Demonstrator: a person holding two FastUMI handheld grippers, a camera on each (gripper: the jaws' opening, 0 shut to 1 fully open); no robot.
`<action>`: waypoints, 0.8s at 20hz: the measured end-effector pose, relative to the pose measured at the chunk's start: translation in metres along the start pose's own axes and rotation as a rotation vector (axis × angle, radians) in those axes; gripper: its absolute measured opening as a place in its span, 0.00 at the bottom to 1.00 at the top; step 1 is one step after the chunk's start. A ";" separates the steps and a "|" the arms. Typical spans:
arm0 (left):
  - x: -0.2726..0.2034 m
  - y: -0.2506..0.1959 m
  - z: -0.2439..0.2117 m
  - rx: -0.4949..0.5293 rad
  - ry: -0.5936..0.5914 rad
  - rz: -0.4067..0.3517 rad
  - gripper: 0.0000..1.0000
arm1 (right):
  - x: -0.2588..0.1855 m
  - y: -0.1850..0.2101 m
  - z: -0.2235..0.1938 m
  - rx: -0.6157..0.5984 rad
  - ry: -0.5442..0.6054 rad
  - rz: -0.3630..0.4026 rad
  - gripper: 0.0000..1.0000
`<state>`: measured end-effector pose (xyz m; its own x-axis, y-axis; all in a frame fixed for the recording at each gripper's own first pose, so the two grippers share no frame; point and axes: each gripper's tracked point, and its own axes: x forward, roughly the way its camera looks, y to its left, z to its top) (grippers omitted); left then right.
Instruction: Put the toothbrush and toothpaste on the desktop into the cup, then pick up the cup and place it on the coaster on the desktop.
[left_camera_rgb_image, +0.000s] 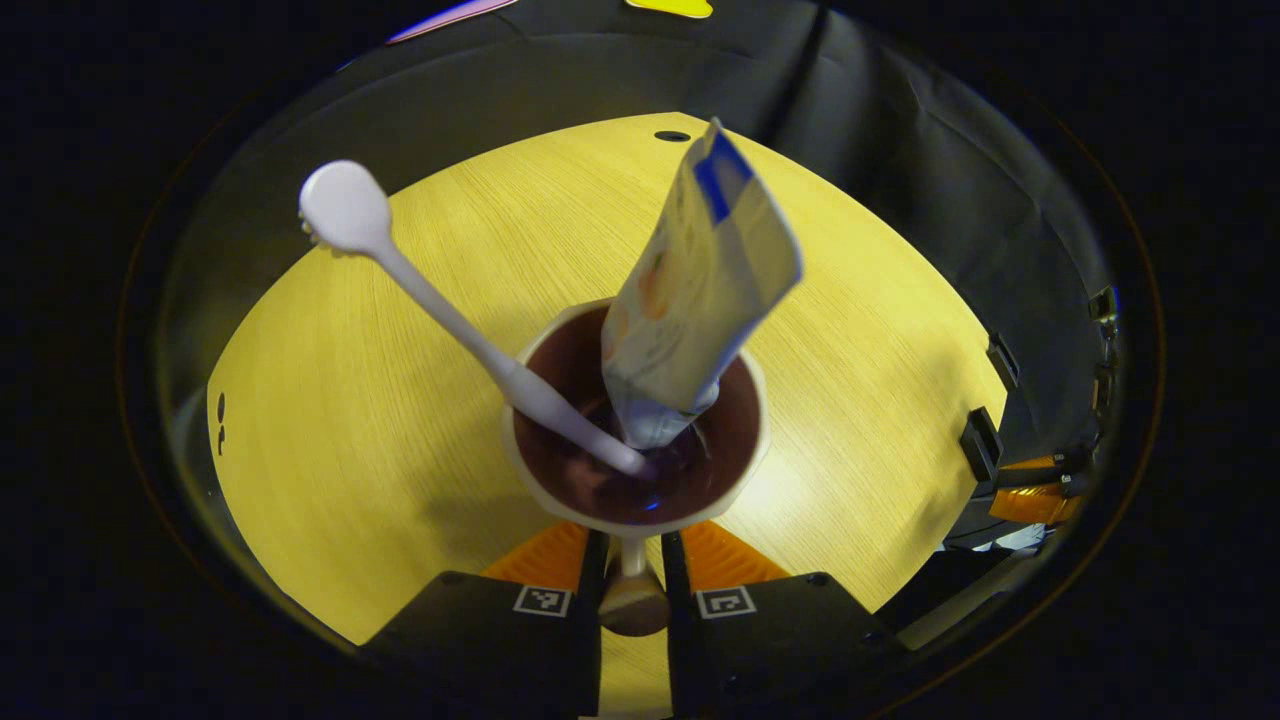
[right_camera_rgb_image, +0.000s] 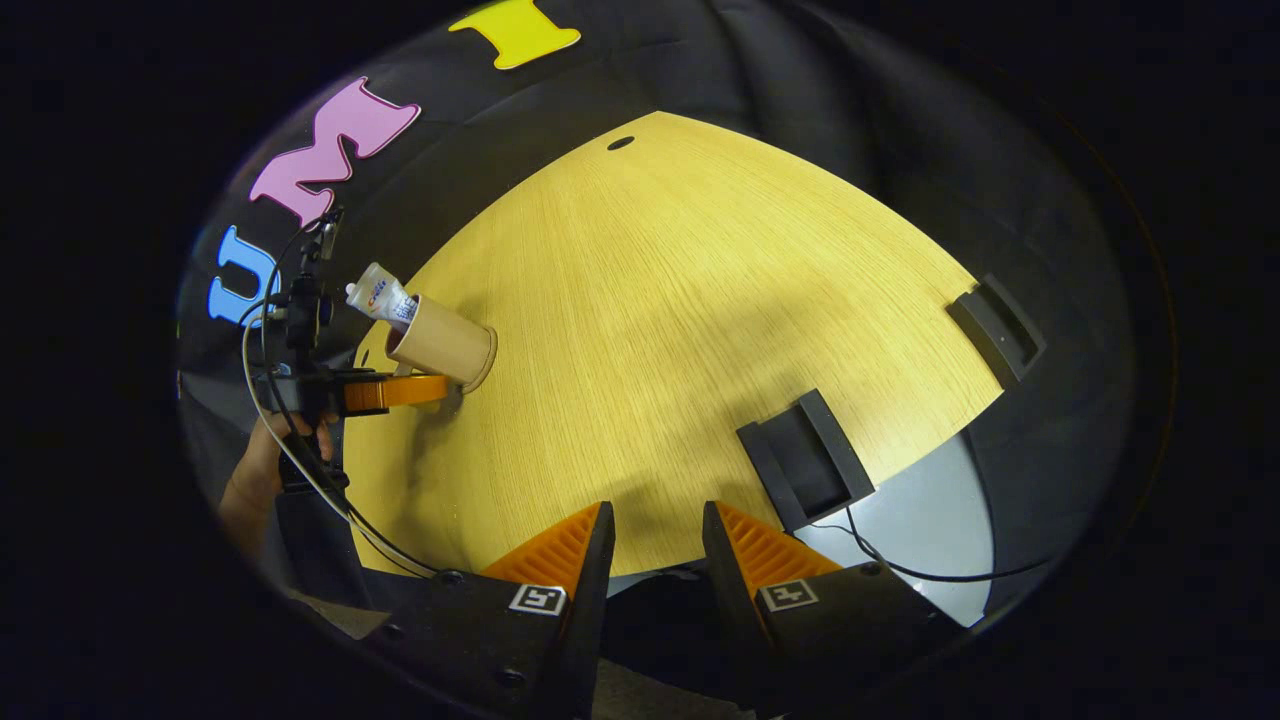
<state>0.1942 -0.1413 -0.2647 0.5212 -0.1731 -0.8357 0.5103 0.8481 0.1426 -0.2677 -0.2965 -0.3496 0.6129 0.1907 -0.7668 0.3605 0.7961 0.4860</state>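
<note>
A beige cup (left_camera_rgb_image: 640, 420) with a dark inside stands right in front of my left gripper (left_camera_rgb_image: 633, 548), seen from above. A white toothbrush (left_camera_rgb_image: 440, 310) leans out of it to the left, head up. The toothpaste tube (left_camera_rgb_image: 700, 280) stands in it, leaning right. My left gripper's fingers are closed on a small part at the cup's near side. In the right gripper view the cup (right_camera_rgb_image: 440, 345) shows far left with the toothpaste tube (right_camera_rgb_image: 380, 295) sticking out, and the left gripper (right_camera_rgb_image: 395, 390) and a hand (right_camera_rgb_image: 250, 480) beside it. My right gripper (right_camera_rgb_image: 655, 520) is open over the table's near edge.
The yellow wooden table (right_camera_rgb_image: 680, 300) has a small hole (right_camera_rgb_image: 620, 143) near its far edge. Two black holders (right_camera_rgb_image: 805, 460) (right_camera_rgb_image: 995, 330) sit at the table's right edge, with a cable below them. Black cloth walls surround the table.
</note>
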 end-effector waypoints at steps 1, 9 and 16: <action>-0.001 0.000 -0.002 -0.003 0.005 0.009 0.28 | 0.001 0.000 0.000 0.001 0.001 0.000 0.55; -0.012 0.025 -0.004 -0.036 -0.010 0.110 0.98 | 0.003 0.005 0.003 -0.016 0.003 0.013 0.55; -0.059 0.028 -0.026 -0.135 -0.095 0.117 1.00 | 0.011 0.050 0.008 -0.134 0.014 0.059 0.55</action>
<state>0.1596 -0.0947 -0.2248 0.6372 -0.1109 -0.7627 0.3497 0.9235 0.1578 -0.2370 -0.2592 -0.3302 0.6201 0.2471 -0.7446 0.2258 0.8527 0.4710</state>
